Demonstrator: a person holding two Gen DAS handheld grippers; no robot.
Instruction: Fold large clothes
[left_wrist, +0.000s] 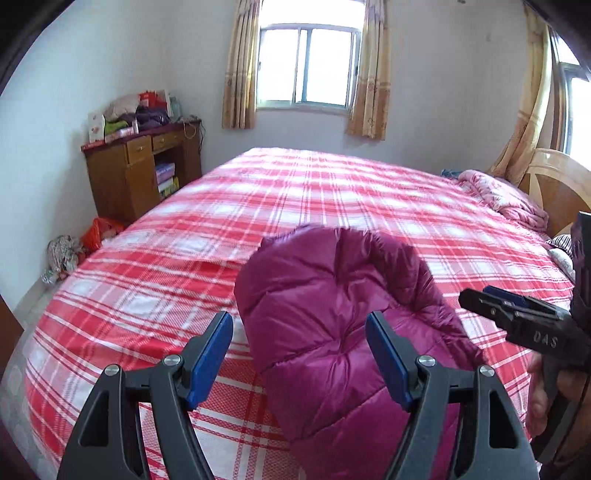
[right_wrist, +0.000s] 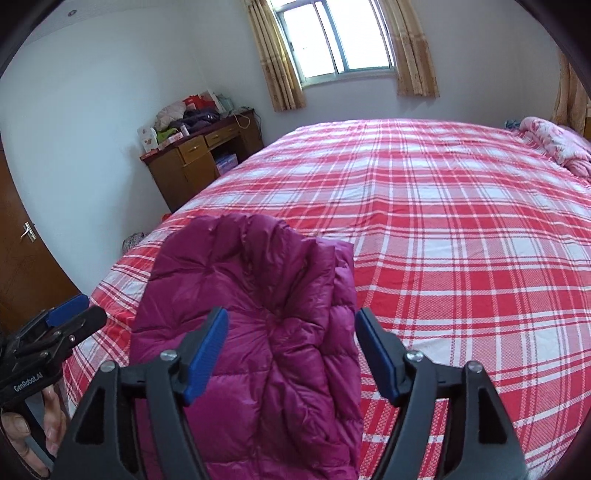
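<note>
A magenta quilted down jacket (left_wrist: 332, 314) lies folded in a compact bundle on the red and white plaid bed (left_wrist: 184, 240). My left gripper (left_wrist: 299, 332) is open and empty, hovering over the jacket's near left part. My right gripper (right_wrist: 291, 328) is open and empty over the same jacket (right_wrist: 258, 314), its right finger past the jacket's right edge. The right gripper shows at the right edge of the left wrist view (left_wrist: 480, 295). The left gripper shows at the left edge of the right wrist view (right_wrist: 79, 314).
A wooden desk (left_wrist: 140, 173) piled with clothes and boxes stands against the wall left of the bed. A pink quilt (left_wrist: 506, 195) lies by the wooden headboard (left_wrist: 561, 184) at the right. Bags lie on the floor (left_wrist: 85, 240). A brown door (right_wrist: 22, 258) is at left.
</note>
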